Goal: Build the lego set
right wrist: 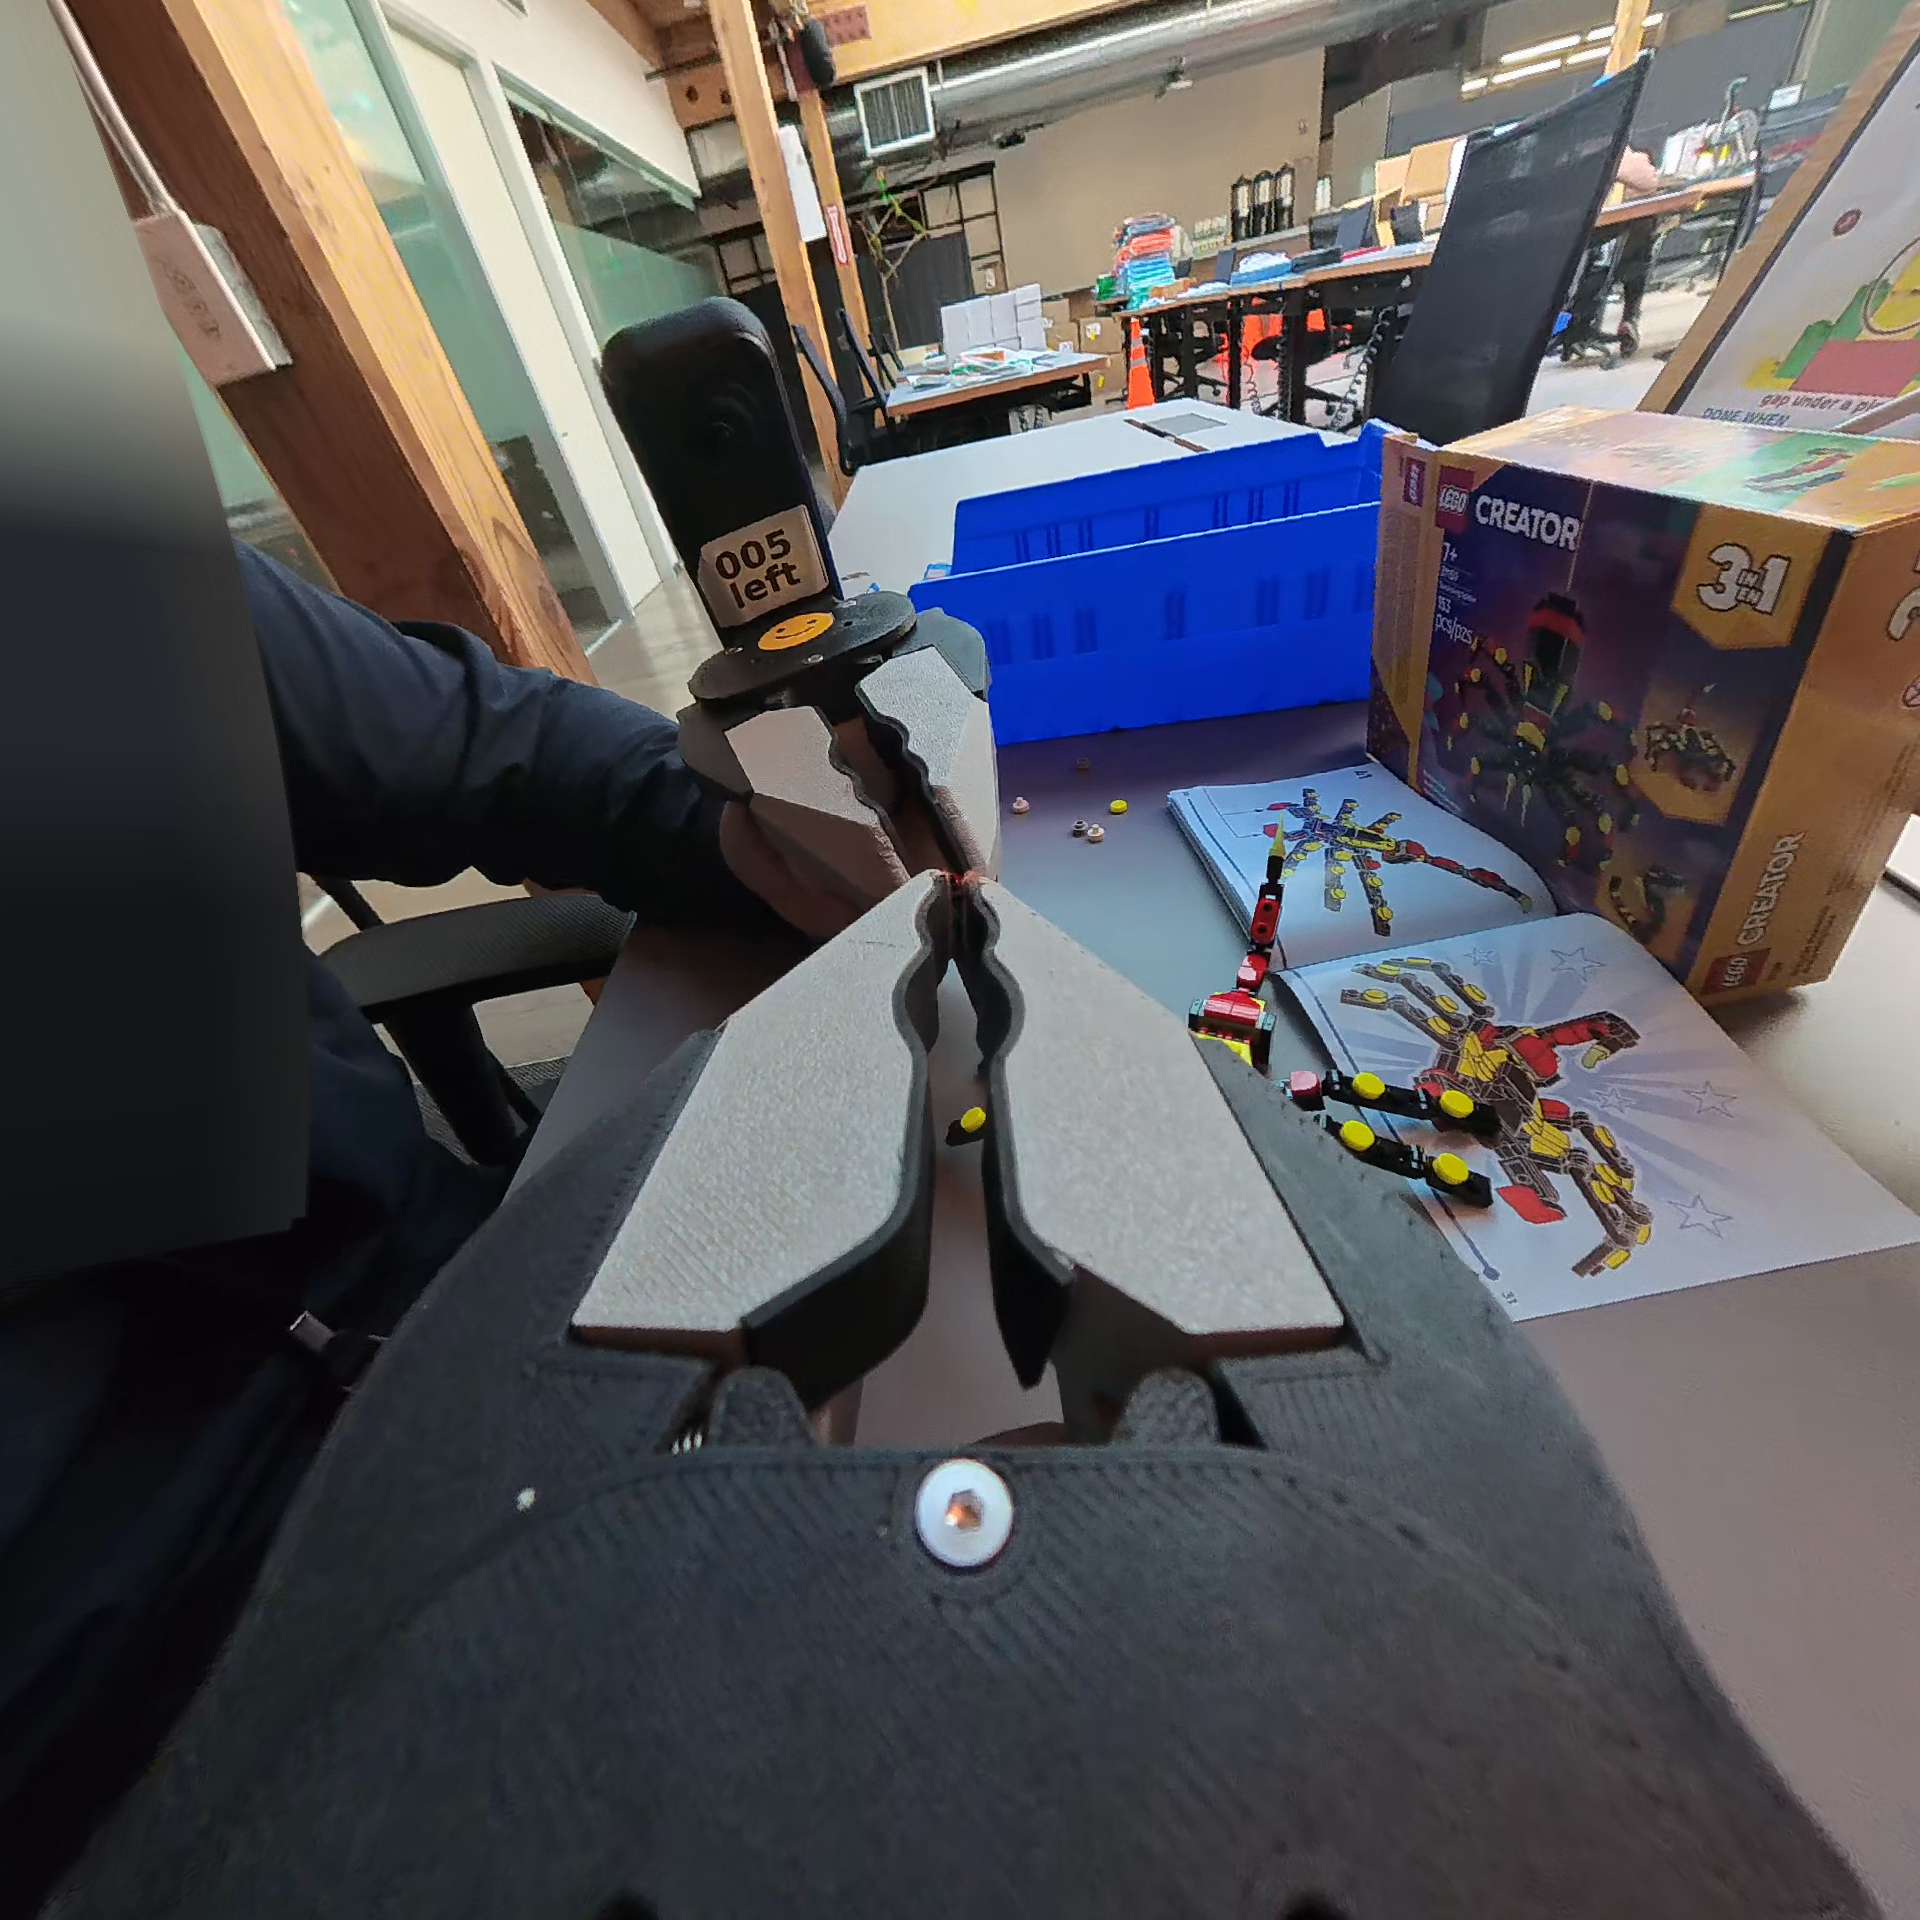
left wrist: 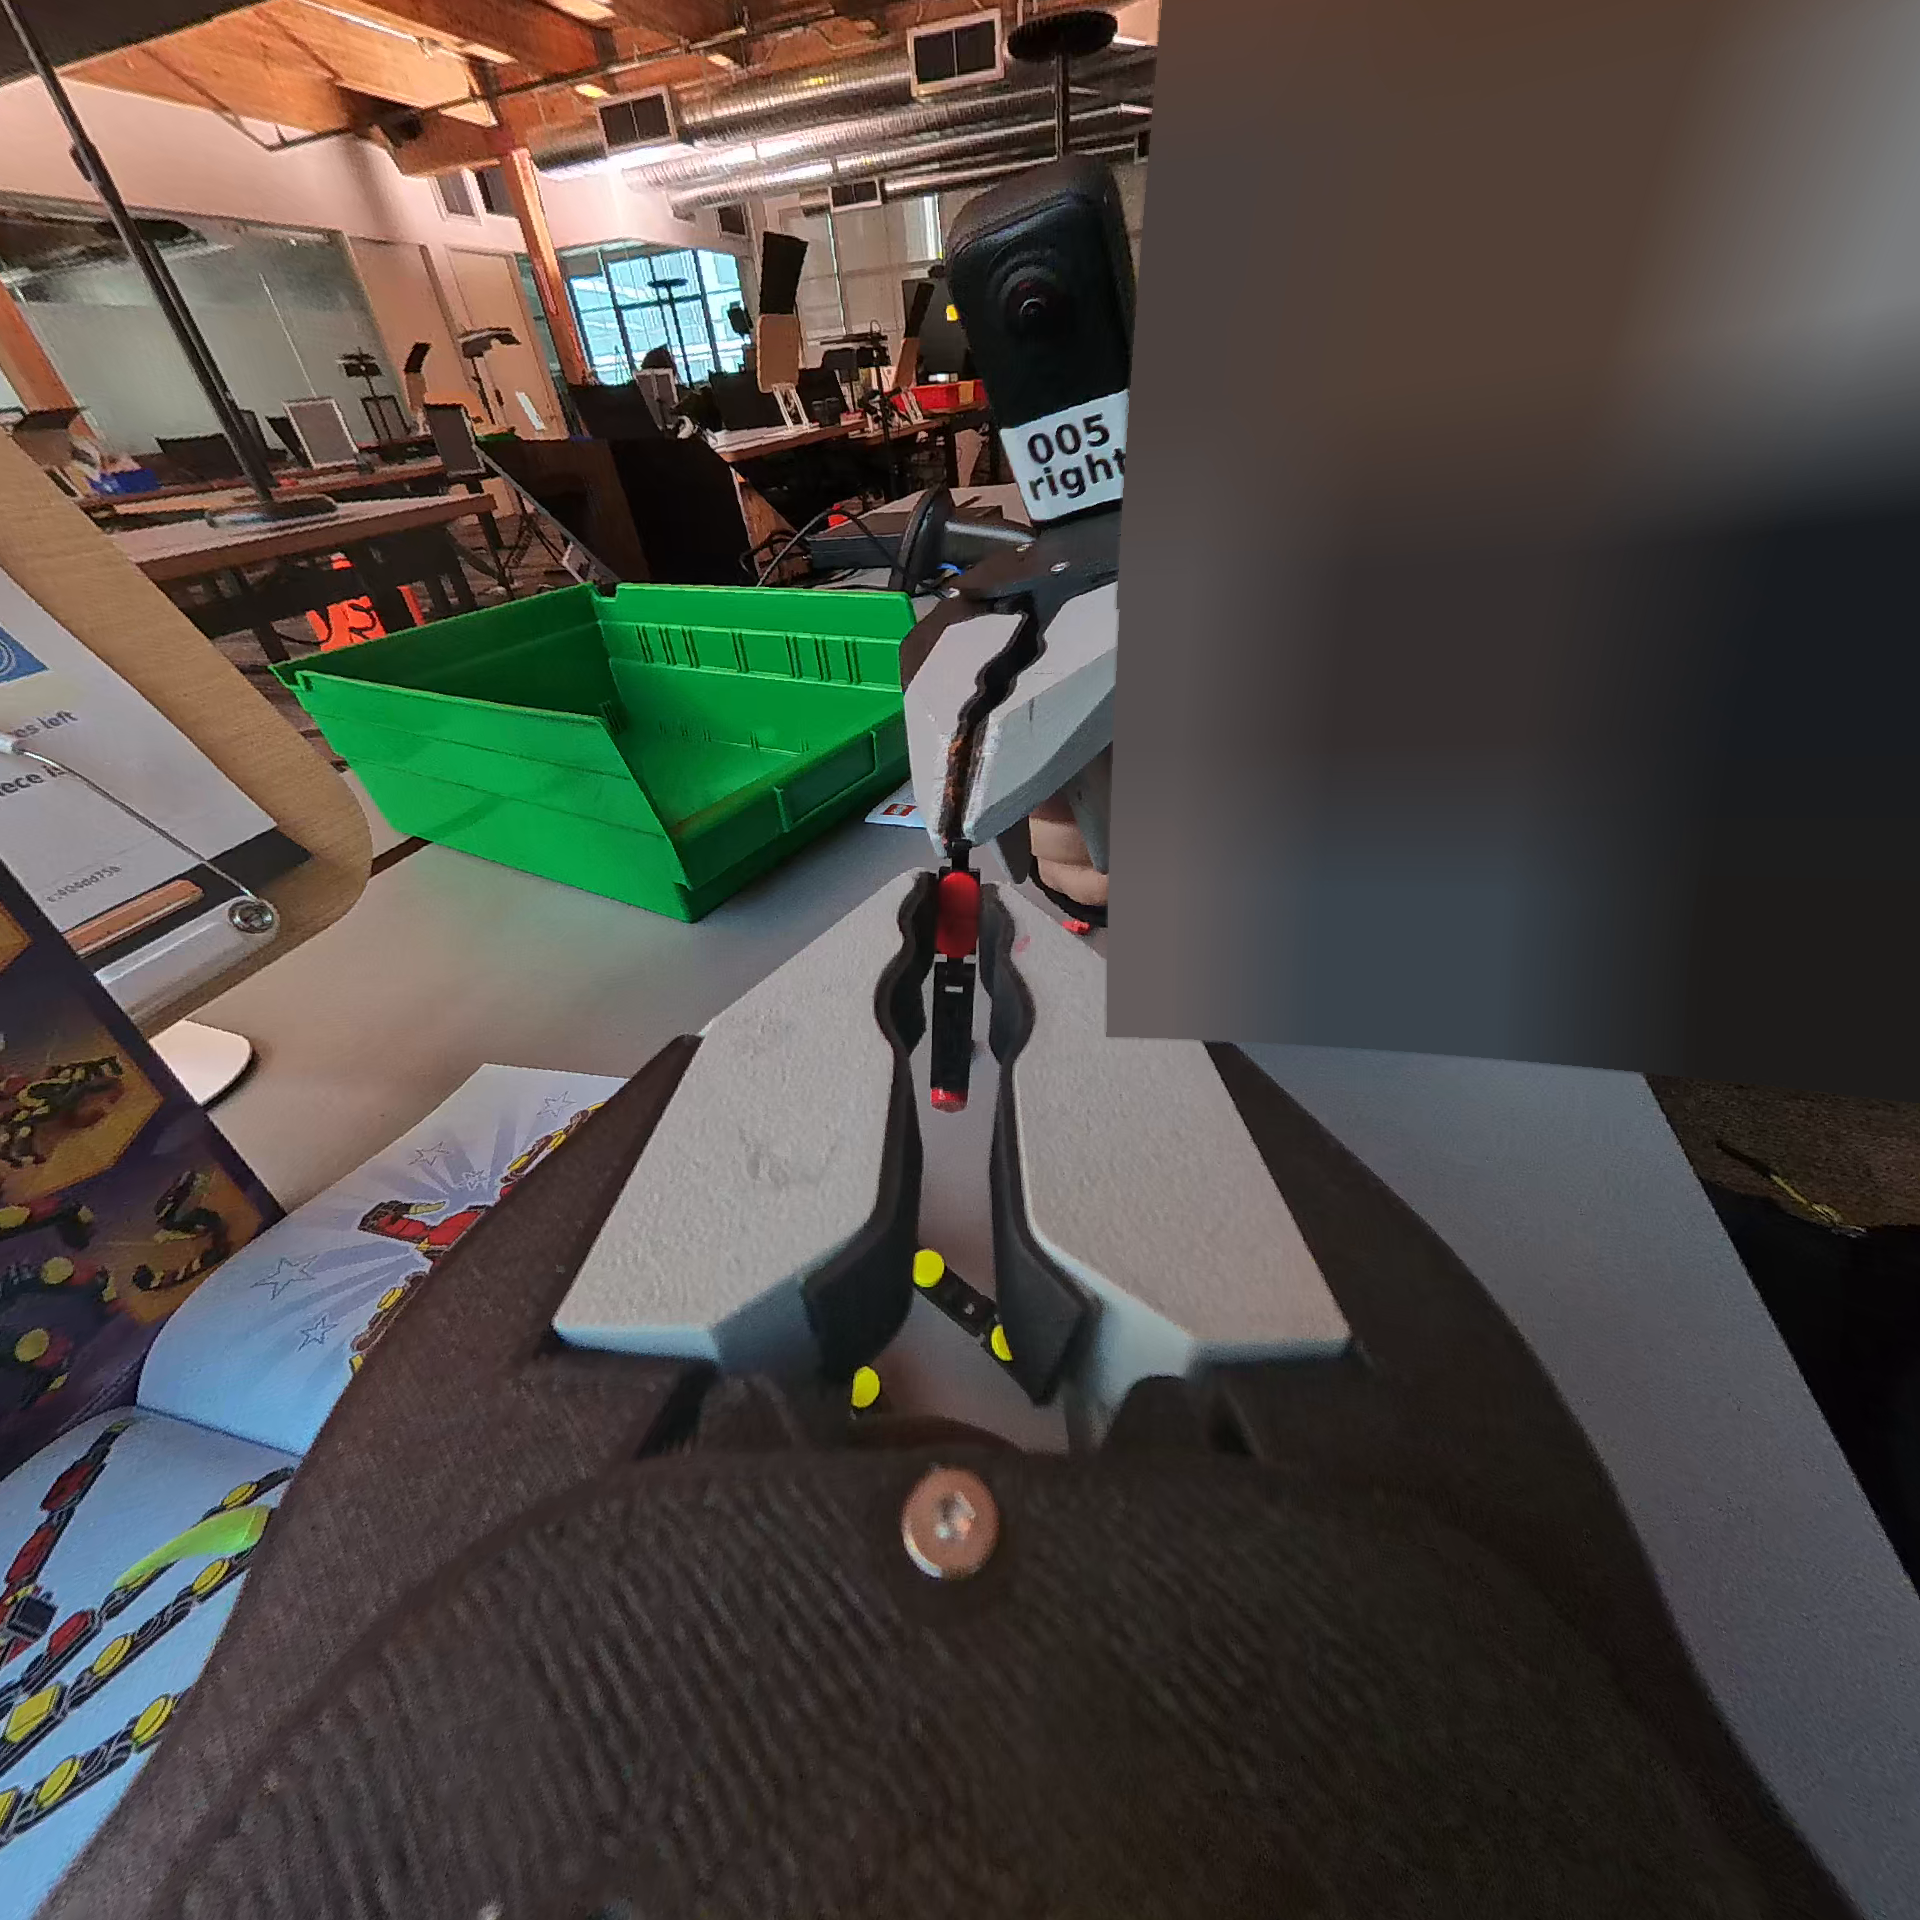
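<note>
My left gripper [left wrist: 951, 891] is shut on a small red and black lego leg piece [left wrist: 954, 987], held above the grey table [left wrist: 582, 966]. My right gripper [left wrist: 958, 831] meets it tip to tip from the far side and is shut on the piece's thin black end. In the right wrist view my right gripper [right wrist: 961, 896] is shut, with only a red glint of the piece [right wrist: 956, 881] at its tips, and the left gripper [right wrist: 935, 857] faces it. A partly built red, black and yellow lego model [right wrist: 1236, 1013] with jointed legs [right wrist: 1382, 1127] lies on the open instruction booklet [right wrist: 1621, 1101].
A green bin [left wrist: 623, 727] stands on the table behind the grippers. A blue bin [right wrist: 1174, 613] and the lego box [right wrist: 1642, 675] stand at the far side. Small loose pieces [right wrist: 1091, 826] lie by the blue bin. A person's dark sleeve [right wrist: 468, 748] holds the left gripper. Left and right tips are no more than a few centimetres apart.
</note>
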`<action>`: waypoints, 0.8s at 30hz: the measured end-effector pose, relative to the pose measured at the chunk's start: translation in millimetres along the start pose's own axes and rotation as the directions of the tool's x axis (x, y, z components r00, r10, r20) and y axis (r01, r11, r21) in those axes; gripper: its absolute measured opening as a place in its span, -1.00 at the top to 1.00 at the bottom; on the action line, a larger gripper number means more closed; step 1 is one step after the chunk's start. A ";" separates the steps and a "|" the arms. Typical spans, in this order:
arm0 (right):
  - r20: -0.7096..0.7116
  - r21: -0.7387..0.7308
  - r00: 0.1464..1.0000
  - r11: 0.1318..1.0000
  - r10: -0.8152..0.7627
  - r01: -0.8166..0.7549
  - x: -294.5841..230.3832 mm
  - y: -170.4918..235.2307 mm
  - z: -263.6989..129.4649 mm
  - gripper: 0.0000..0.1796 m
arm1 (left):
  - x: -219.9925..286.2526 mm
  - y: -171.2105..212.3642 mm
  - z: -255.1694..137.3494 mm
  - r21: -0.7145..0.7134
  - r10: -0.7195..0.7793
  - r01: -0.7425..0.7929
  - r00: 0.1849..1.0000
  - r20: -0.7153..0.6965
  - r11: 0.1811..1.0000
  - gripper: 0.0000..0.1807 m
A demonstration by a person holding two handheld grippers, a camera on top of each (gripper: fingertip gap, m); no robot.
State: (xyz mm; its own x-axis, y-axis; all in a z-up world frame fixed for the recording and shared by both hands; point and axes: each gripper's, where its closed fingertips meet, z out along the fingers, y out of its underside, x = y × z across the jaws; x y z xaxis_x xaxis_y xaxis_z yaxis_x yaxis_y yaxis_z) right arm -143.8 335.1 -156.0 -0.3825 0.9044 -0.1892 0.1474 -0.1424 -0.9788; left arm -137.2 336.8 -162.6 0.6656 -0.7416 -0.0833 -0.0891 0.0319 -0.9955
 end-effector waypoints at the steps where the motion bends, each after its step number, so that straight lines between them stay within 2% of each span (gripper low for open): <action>1: 0.003 0.001 1.000 1.000 0.004 -0.004 0.1 0.1 -0.1 1.00 | -0.1 0.2 0.1 0.000 0.002 -0.002 1.000 0.000 1.000 0.95; 5: 0.040 -0.018 0.999 1.000 0.008 -0.007 -2.3 5.0 0.2 1.00 | 4.2 6.1 1.6 -0.022 -0.024 0.022 0.997 -0.071 1.000 0.95; 12: 0.089 0.000 0.990 0.994 0.109 -0.109 -2.3 6.8 2.3 1.00 | 5.2 11.3 4.2 -0.053 -0.024 0.021 0.998 -0.056 0.998 0.94; 15: 0.091 0.000 0.989 0.993 0.118 -0.119 -2.4 7.1 3.3 1.00 | 6.1 12.0 4.4 -0.055 -0.064 0.060 0.995 -0.074 0.997 0.94; 24: 0.077 -0.034 0.990 0.992 0.120 -0.118 -0.2 13.4 5.5 1.00 | 6.0 19.5 7.4 -0.083 -0.058 0.052 0.996 -0.069 0.995 0.94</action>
State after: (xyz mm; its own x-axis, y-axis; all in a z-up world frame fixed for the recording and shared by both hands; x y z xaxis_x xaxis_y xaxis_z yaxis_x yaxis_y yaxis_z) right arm -146.8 330.7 -169.5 -0.4315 0.8470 -0.3106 0.2220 -0.2340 -0.9465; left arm -129.5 338.0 -182.8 0.6167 -0.7869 -0.0222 -0.1153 -0.0624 -0.9914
